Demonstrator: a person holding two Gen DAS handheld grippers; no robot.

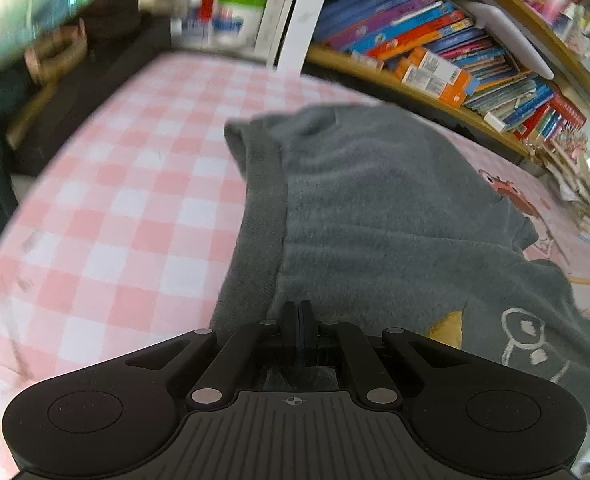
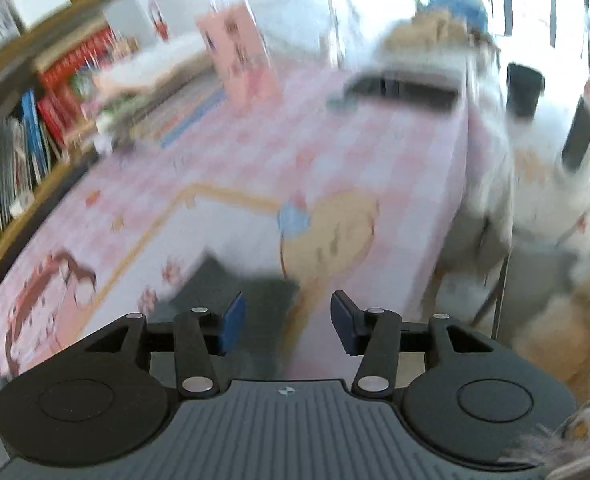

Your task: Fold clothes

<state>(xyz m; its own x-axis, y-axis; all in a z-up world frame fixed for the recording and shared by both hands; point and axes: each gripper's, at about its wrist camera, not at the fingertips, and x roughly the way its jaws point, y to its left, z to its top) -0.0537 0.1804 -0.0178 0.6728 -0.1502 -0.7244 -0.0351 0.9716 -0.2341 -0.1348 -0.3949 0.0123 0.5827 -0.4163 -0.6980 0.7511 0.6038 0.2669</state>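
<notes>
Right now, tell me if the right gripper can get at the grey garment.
Probably yes. The right gripper is open and holds nothing, and a dark grey garment edge lies just ahead of its fingertips on the pink checked cloth. Blur hides details.

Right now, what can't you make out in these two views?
- Left wrist view: whether the closed left tool pinches the grey garment; its own tips hide the contact.
- Same view: the garment's white print, cut off at the right edge.
- Right wrist view: items on the checked cloth beyond the open right tool, smeared by motion blur.
</notes>
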